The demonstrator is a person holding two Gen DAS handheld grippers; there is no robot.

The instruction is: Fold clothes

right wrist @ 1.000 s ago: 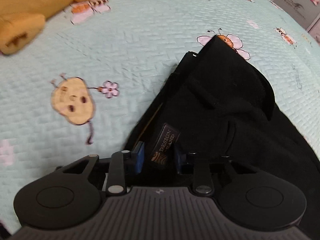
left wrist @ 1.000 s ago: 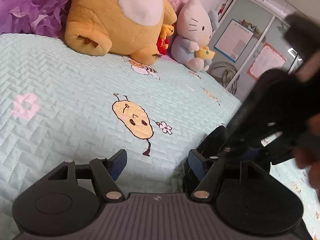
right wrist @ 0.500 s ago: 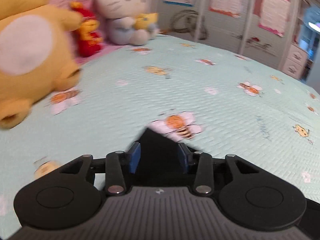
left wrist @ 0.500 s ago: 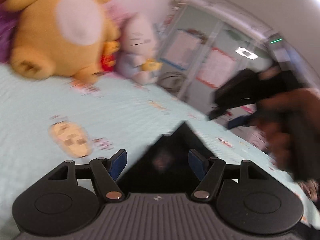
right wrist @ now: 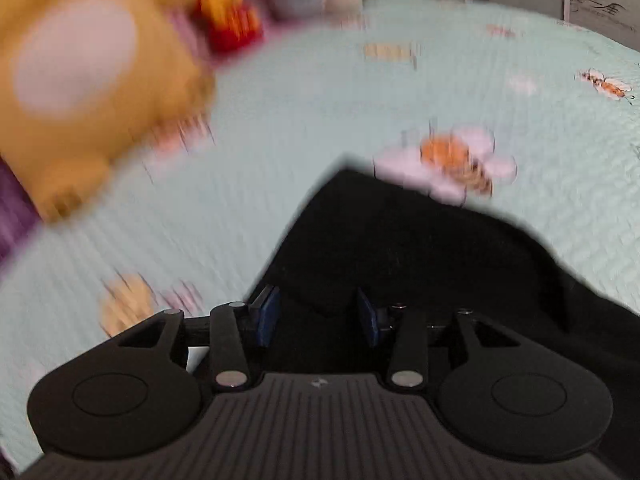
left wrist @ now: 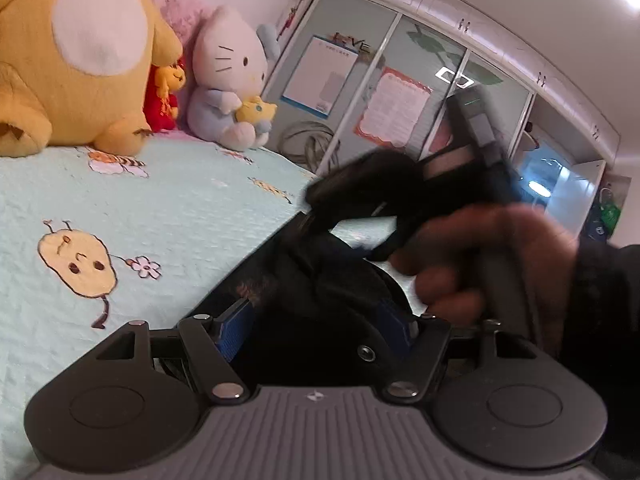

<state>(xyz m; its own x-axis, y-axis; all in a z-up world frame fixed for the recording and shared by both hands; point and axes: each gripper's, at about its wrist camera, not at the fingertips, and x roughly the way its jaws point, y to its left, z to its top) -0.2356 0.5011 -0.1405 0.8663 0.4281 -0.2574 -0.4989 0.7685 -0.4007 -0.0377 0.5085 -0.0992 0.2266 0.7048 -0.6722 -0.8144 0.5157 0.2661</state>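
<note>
A black garment [left wrist: 316,292] lies on the pale green quilted bed [left wrist: 168,216]. In the left wrist view my left gripper [left wrist: 316,324] stands wide open with the black cloth between its blue pads, which do not press it. The right gripper shows there as a dark blurred shape [left wrist: 400,196] held by a hand, just above the garment. In the right wrist view my right gripper [right wrist: 318,314] has the black garment [right wrist: 420,248] between its blue pads; the frame is blurred and the pads stand partly apart.
A big yellow plush bear [left wrist: 72,56], a small red doll [left wrist: 164,100] and a white cat plush [left wrist: 228,80] sit at the head of the bed. A wardrobe with posters [left wrist: 392,108] stands beyond the bed's far edge.
Both grippers lifted and swung. The left now has black cloth between its open pads. The right gripper's pads have spread a little wider, and its view tipped up towards the toys.
</note>
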